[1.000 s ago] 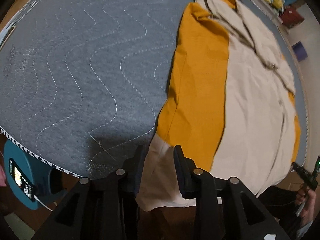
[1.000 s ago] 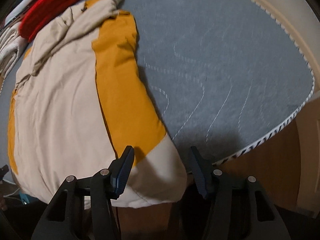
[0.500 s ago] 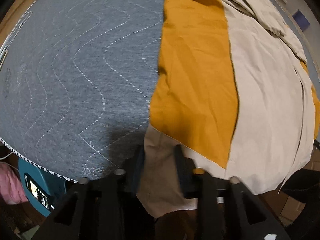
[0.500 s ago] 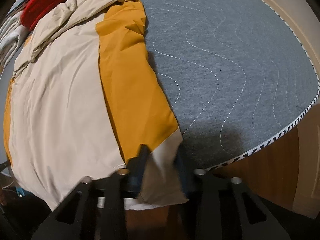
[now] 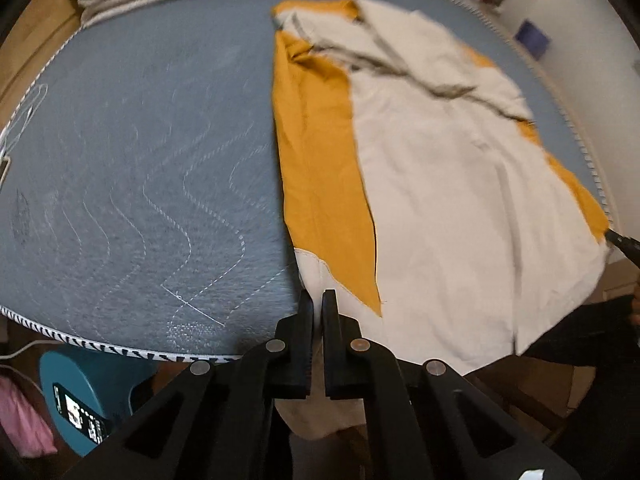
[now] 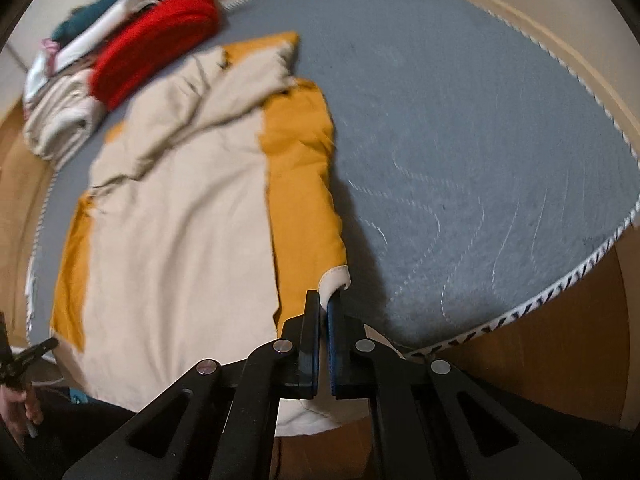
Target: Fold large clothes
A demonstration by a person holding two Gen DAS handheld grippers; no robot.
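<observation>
A large cream and mustard-yellow garment (image 5: 440, 184) lies spread on a grey quilted surface (image 5: 140, 160), its near hem hanging over the edge. The left gripper (image 5: 316, 304) is closed tight on one cream hem corner. The right gripper (image 6: 323, 304) is pinched closed on the other corner. Folded clothes (image 6: 152, 48) sit at the far edge.
</observation>
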